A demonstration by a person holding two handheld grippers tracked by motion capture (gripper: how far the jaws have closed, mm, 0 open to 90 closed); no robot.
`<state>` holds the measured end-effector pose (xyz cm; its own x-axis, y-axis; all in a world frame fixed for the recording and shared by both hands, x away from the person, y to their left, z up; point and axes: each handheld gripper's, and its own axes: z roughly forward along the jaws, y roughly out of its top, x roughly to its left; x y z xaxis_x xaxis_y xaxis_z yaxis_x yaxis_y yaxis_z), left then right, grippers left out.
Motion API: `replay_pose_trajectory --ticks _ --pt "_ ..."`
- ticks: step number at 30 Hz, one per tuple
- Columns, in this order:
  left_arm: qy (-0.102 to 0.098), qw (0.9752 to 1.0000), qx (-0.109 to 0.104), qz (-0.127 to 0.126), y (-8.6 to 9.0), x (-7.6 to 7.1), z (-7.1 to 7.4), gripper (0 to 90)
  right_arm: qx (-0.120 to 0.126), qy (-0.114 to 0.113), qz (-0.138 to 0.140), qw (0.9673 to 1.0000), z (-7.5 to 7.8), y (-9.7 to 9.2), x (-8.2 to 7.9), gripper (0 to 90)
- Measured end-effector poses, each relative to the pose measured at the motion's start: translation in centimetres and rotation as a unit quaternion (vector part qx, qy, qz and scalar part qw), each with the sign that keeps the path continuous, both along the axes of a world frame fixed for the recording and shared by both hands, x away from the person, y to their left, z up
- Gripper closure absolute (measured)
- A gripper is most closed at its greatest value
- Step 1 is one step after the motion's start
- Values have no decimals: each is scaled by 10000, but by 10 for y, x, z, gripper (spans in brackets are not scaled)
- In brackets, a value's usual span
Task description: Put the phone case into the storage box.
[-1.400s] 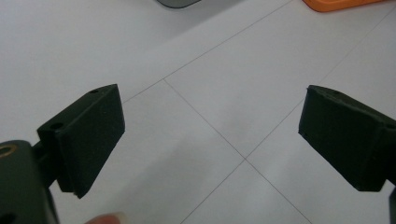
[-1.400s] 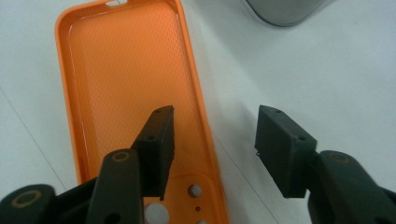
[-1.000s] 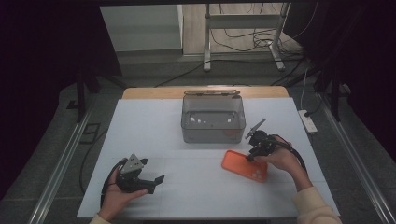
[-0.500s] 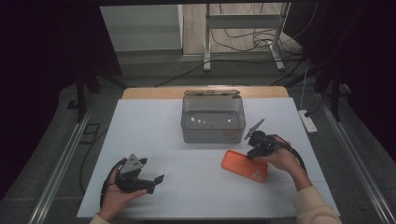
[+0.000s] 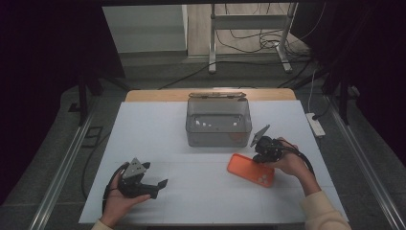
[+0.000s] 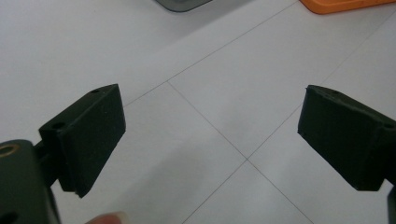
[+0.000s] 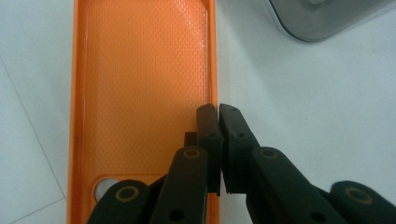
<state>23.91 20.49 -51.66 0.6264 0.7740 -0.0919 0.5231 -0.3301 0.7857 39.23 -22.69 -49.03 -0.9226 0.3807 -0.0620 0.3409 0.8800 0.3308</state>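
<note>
Orange phone case [image 5: 251, 170]: lies open side up, lower right of the high view, before the grey bin [image 5: 218, 122]. Right gripper [image 7: 218, 109] has just closed, pinching its side wall. Left gripper [image 6: 210, 135] wide open, empty. Step: grasp made; next, likely a level lift.

The orange phone case [image 7: 140, 79] is looking like glossy plastic, its inner face showing a fine dotted texture and catching a sheen. The 2 black pads [image 7: 208, 135] of the right claw [image 7: 218, 108] are appearing matt and rubbery. The tabletop [image 5: 158, 129] is showing a smooth, matt white sheet with thin seams. The grey bin [image 5: 218, 125] is looking like translucent, smooth plastic.
</note>
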Motion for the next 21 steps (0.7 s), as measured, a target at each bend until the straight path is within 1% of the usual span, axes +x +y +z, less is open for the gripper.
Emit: replay_pose_trajectory --ticks 9,11,16,17,19,21 --pt "-8 10000 -3 3 1 0 0 78 -59 -94 166 9998 0 1 -2 882" --pt "-6 10000 0 6 1 0 0 78 -83 -144 214 9996 0 1 -2 882" --pt "-4 10000 5 3 1 0 0 80 -87 -175 261 9995 1 1 -3 883" --pt "-1 10000 6 4 1 0 0 80 -114 -211 262 9994 1 1 -3 884" --pt "-1 10000 6 4 1 0 0 80 -71 -162 268 9995 1 1 -3 884" --pt "-5 10000 -5 9 1 0 0 80 -99 -190 269 9994 1 1 -3 885"
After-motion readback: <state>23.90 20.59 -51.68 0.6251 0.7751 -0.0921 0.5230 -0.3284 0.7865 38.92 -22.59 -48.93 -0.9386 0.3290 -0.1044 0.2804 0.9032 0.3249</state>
